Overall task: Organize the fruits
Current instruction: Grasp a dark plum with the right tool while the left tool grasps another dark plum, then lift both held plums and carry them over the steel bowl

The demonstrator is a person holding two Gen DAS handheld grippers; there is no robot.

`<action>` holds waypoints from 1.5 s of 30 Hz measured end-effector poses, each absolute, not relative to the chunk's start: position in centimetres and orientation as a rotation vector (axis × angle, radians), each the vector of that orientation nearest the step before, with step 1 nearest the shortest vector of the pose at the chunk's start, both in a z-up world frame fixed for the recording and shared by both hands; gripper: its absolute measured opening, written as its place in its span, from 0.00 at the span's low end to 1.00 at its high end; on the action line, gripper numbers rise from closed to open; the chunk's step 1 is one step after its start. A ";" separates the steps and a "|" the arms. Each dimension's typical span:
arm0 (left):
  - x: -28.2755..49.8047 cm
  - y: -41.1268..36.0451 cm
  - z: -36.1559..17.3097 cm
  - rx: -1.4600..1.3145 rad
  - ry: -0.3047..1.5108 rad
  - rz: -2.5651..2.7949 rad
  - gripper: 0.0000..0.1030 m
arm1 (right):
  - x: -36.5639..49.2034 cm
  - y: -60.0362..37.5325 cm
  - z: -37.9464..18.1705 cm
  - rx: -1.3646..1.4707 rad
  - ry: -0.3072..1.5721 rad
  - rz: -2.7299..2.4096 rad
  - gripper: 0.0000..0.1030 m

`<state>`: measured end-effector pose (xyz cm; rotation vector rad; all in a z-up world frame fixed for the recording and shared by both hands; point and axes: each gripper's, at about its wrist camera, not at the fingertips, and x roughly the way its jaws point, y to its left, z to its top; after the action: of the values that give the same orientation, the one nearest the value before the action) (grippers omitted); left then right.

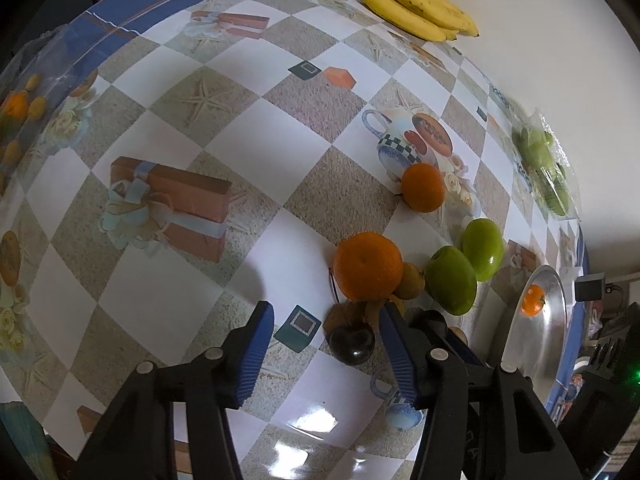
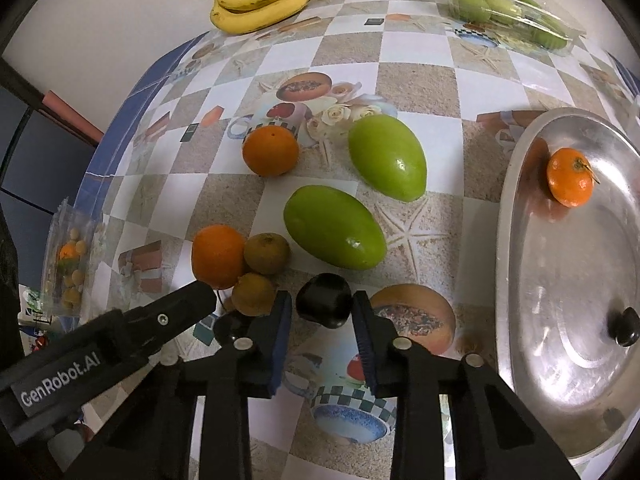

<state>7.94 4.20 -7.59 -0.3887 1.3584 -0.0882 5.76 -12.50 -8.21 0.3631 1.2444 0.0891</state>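
So both tongs are being pointed steeply down at the table (image 1: 180, 300). The left gripper (image 1: 326, 312) is being held open around a dark fruit (image 1: 352, 344). The fruit is being crowded by the right-hand pad (image 1: 394, 352), while a clear gap is being left on the other side, so nothing is being grasped there.

The right gripper (image 2: 322, 296) is being kept snug around a second dark fruit (image 2: 325, 306), which is sitting on the cloth right between the pads. Whether it's actually being squeezed can't be told from this angle.

Just beyond the tips, an orange (image 2: 218, 256) is being touched by two brown fruits (image 2: 267, 253). Two green fruits (image 2: 334, 232) and another orange (image 2: 271, 151) are lying further out. Bananas (image 2: 264, 4) and a clear tub (image 2: 508, 12) of green fruit are being kept at the far edge. One mandarin (image 2: 570, 178) is being carried by the metal lid (image 2: 560, 320) on the right.
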 end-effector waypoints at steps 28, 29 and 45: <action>7.7 0.6 -7.7 -0.211 1.378 -0.173 0.32 | 2.7 -16.9 -6.1 0.550 1.203 0.026 0.28; 7.7 0.5 -7.7 -0.200 1.378 -0.173 0.30 | 2.7 -16.9 -6.0 0.552 1.201 0.029 0.28; 7.5 0.1 -7.6 -0.151 1.366 -0.156 0.23 | 2.2 -17.6 -5.2 0.592 1.171 0.048 0.28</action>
<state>7.45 0.07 -7.56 -0.1513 1.3664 -0.1559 2.16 -17.58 -5.21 0.5924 1.1708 0.0476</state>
